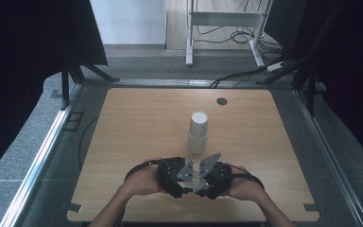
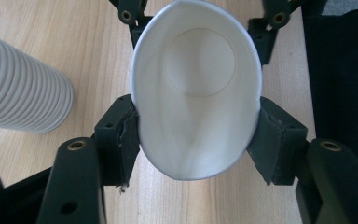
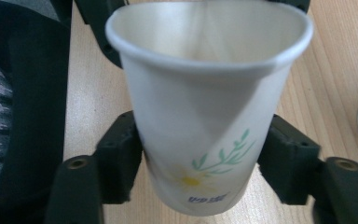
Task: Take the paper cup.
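Two grippers pinch one paper cup [image 2: 196, 93] between them, just in front of you at the near edge of the table [image 1: 123, 142]. Your left gripper [image 1: 182, 177] is clamped across the cup near its rim, pads squeezing the mouth into an oval; your left gripper view looks straight down inside to the base. Your right gripper [image 1: 208, 177] is closed on the lower wall by the flower print, and the cup's side is creased there. Seen from the cup, the jaws sit at opposite ends of its long axis, which runs roughly level from one hand to the other. Beyond the cup, toward the table's middle, stands the stack of cups [image 1: 198, 132], well apart. Any coming move likely turns on that axis: pull along it, not across.
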`<state>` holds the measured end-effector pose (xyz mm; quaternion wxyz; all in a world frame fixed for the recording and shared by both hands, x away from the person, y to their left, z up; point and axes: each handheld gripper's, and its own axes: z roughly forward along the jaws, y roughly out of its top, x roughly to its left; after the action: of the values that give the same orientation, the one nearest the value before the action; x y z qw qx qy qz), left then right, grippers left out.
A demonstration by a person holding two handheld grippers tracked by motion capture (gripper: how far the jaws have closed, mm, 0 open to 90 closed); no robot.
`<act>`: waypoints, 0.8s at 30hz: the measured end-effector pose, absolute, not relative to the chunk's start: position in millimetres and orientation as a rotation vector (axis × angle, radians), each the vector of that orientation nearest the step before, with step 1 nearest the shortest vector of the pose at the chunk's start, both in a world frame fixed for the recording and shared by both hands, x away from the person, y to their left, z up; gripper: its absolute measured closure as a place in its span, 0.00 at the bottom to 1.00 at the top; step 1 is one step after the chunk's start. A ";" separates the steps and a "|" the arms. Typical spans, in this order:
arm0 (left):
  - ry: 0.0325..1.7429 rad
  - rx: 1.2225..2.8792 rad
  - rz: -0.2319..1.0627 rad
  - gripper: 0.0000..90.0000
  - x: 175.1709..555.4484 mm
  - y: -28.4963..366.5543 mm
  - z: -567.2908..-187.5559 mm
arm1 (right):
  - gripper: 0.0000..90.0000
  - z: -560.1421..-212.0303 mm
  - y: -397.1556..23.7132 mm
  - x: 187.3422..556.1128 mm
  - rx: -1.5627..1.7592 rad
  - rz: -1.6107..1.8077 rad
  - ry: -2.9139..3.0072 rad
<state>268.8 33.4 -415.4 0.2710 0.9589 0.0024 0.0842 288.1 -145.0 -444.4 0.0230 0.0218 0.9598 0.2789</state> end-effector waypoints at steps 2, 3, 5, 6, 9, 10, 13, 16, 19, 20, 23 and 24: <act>0.006 2.579 0.226 0.42 269.9 33.4 -415.1 | 0.42 -444.4 -145.6 287.9 0.069 0.867 2.972; 0.005 2.576 0.223 0.41 270.6 33.7 -415.0 | 0.42 -444.5 -146.0 287.6 0.078 0.874 2.973; 0.014 2.561 0.208 0.39 271.8 35.2 -415.2 | 0.42 -444.4 -147.5 287.5 0.087 0.896 2.975; 0.019 2.553 0.205 0.39 272.1 36.2 -414.9 | 0.42 -444.3 -148.4 287.3 0.096 0.912 2.974; 0.046 2.516 0.186 0.35 273.8 40.1 -413.3 | 0.41 -443.3 -151.5 286.8 0.116 0.973 2.959; 0.062 2.499 0.181 0.34 274.0 41.5 -412.8 | 0.41 -443.1 -152.6 286.8 0.123 0.993 2.956; 0.094 2.459 0.164 0.27 274.9 45.6 -410.7 | 0.41 -442.2 -156.3 286.9 0.137 1.031 2.940; 0.124 2.404 0.134 0.23 275.7 50.2 -409.2 | 0.41 -442.4 -160.3 287.2 0.160 1.091 2.926; 0.145 2.360 0.118 0.20 276.5 53.4 -409.1 | 0.41 -443.5 -163.5 287.3 0.174 1.148 2.909; 0.148 2.347 0.110 0.19 277.2 54.6 -409.0 | 0.41 -443.9 -164.5 287.4 0.174 1.166 2.901; 0.169 2.303 0.095 0.18 278.0 57.3 -409.2 | 0.41 -444.9 -166.8 286.6 0.186 1.218 2.882; 0.179 2.280 0.084 0.18 278.5 58.4 -409.4 | 0.41 -445.3 -167.3 286.3 0.186 1.230 2.877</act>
<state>278.5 58.4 -409.4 0.4138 0.9070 0.0711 0.0336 286.3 -167.3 -445.3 0.0038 0.0595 0.9179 0.3924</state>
